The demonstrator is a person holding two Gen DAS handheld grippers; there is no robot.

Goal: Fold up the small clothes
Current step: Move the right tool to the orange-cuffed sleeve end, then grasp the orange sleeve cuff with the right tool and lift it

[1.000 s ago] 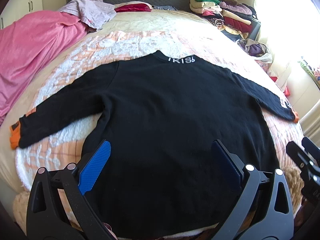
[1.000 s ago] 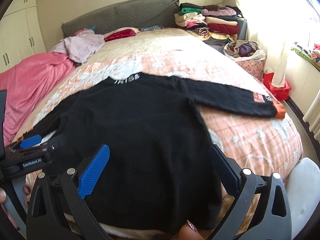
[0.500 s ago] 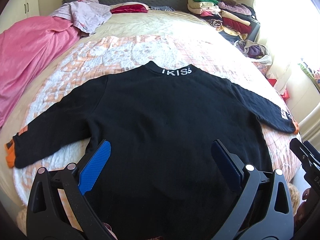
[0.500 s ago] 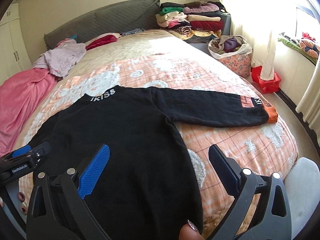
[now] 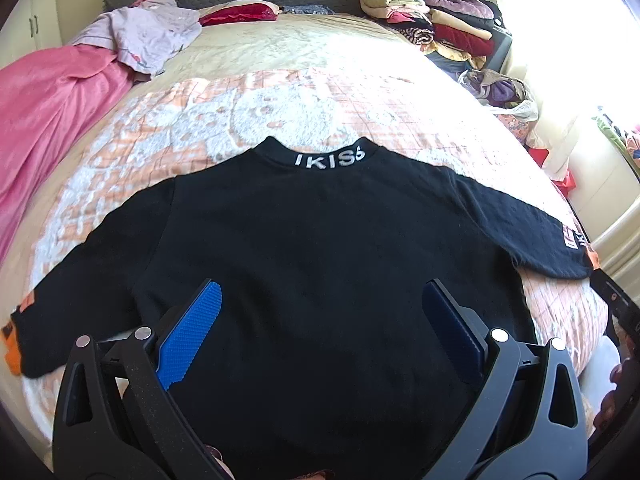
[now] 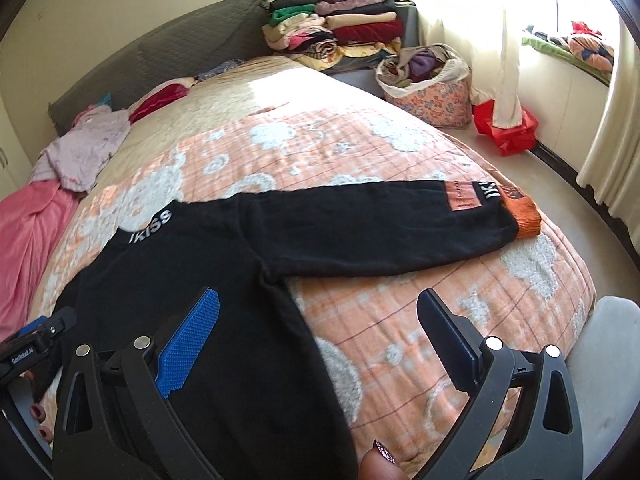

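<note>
Black knit long-sleeved sweater (image 5: 320, 264), soft and limp, lies flat on the peach patterned bed quilt (image 6: 400, 152); both grippers' fingers gape wide, empty; best pinched at the orange cuff (image 6: 524, 216).

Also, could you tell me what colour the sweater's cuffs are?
Orange cuff on the black sweater; the right wrist view shows it best.

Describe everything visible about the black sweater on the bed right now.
The black sweater lies flat and unfolded on the orange-and-white quilt, sleeves spread wide. It looks like a soft knit. White "IKISS" lettering runs across the neckband. The right sleeve ends in an orange cuff with an orange patch and white lettering beside it; the left cuff is orange too. Both open grippers hover near its hem, gripping nothing.
</note>
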